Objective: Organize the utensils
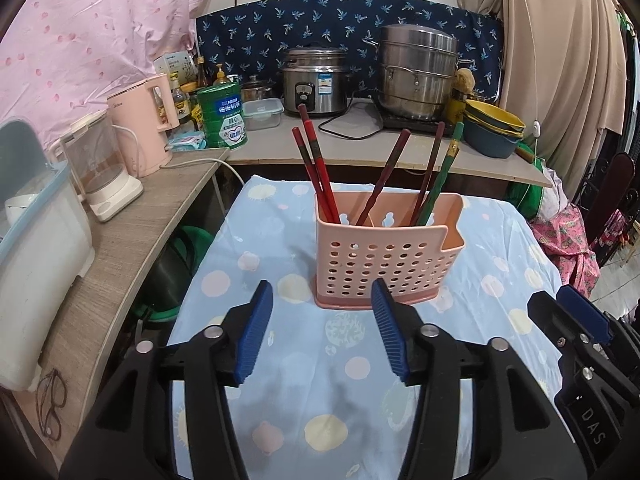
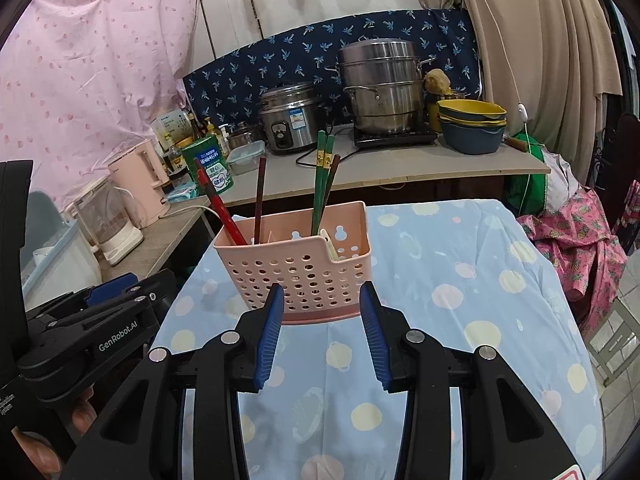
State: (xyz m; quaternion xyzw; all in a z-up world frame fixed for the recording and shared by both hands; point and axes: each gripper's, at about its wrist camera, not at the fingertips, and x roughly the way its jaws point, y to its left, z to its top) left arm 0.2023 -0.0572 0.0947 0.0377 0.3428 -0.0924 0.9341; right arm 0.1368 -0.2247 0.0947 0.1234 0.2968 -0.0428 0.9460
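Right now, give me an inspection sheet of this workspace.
Surface: table under a pale blue dotted cloth, bare around the holder.
Job's things: perforated pink plastic utensil holder upright; red chopsticks, dark brown chopsticks and green chopsticks stand inside.
Clutter: nothing seen on the cloth.
Grippers: left gripper and right gripper open, empty, short of the holder.
Cables: black cord on the rear counter.
Surroundings: steel rice cooker, stacked steel steamer pot, pink kettle.

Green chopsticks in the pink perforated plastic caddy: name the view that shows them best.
Right wrist view: the green chopsticks show as two separate sticks with yellow bands, standing in the pink perforated plastic caddy. In the left wrist view they overlap and read as one.
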